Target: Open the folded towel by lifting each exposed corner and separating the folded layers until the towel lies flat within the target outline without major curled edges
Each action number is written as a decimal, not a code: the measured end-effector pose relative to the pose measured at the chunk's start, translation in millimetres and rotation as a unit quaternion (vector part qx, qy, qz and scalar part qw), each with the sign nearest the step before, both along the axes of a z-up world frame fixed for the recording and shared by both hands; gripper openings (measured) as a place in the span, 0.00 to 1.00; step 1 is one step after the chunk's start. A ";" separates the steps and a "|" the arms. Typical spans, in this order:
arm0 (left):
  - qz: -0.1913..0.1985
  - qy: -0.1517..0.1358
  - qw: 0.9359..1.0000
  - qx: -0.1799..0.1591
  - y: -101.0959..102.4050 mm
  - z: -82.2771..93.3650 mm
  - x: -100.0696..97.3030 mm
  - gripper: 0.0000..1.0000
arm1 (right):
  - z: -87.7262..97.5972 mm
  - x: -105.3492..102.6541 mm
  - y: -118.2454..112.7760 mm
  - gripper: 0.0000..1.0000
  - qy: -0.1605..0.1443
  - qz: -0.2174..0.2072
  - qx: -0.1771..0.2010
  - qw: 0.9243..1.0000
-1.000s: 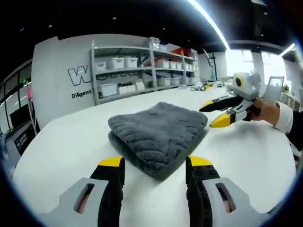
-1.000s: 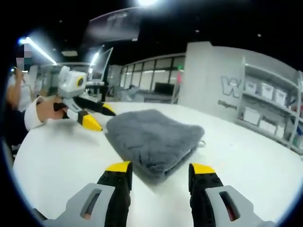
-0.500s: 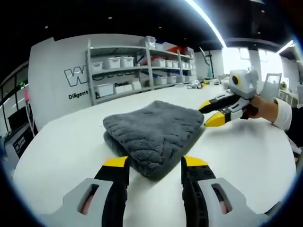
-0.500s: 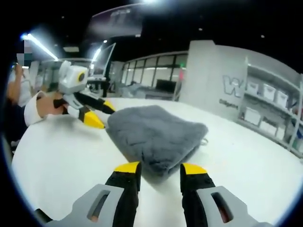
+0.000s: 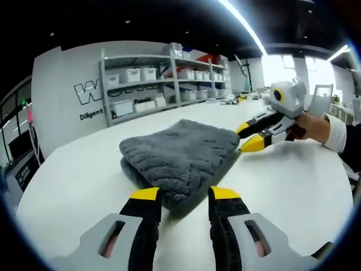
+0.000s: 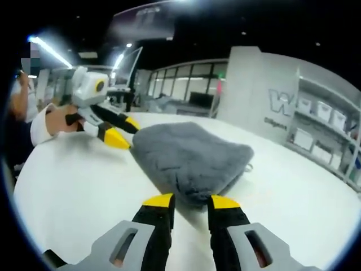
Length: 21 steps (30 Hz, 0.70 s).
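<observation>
On the table: centre of both views, a folded grey towel [image 5: 181,155] lies on the white table [image 5: 293,180].
Left gripper [image 5: 184,195]: lower centre of the left gripper view, jaws narrowly parted around the towel's near corner; no firm pinch visible.
Right gripper [image 6: 190,201]: lower centre of the right gripper view, jaws narrowly parted at the opposite corner.
Hand [image 5: 317,125]: holds the right gripper at right of the left gripper view.
Shelves [image 5: 163,79]: upper left, with white bins.
</observation>
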<state>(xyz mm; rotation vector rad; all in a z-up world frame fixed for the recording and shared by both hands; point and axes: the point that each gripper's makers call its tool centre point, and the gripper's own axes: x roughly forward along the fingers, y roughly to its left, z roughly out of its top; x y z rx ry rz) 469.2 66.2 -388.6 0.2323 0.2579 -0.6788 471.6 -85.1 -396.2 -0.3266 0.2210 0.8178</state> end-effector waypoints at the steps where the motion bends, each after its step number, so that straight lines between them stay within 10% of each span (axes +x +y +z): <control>1: 0.001 0.000 1.000 0.002 0.1 -0.4 0.0 0.30 | 0.0 0.2 -0.3 0.18 0.000 -0.001 0.000 1.000; 21: 0.009 -0.015 1.000 0.025 2.8 0.4 -2.7 0.16 | 0.6 0.8 -3.8 0.05 0.008 -0.003 0.004 1.000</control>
